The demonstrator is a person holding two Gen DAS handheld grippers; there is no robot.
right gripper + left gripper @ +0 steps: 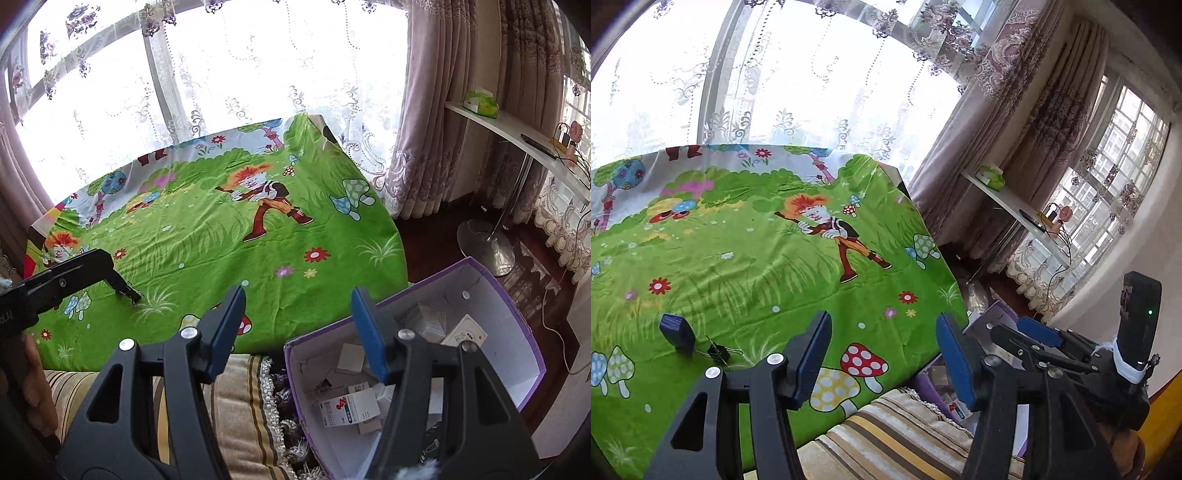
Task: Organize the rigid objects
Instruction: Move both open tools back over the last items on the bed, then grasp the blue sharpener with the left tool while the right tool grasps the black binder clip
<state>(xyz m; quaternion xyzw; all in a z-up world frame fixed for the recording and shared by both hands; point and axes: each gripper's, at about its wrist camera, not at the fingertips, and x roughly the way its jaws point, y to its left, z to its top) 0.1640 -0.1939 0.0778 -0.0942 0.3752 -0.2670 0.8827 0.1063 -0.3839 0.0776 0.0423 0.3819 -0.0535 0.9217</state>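
A home: lace curtains (258, 74), striped sofa cushion (236, 398).

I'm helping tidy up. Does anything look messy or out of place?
A small black metal binder clip lies alone on the green cartoon tablecloth, while the small white cardboard boxes sit jumbled, tilted every way, in the purple cardboard box.

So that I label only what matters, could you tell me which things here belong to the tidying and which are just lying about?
Job: binder clip on the tablecloth; purple box; small cartons inside it.
Lying about: tissue box on the shelf; striped cushion; curtains.
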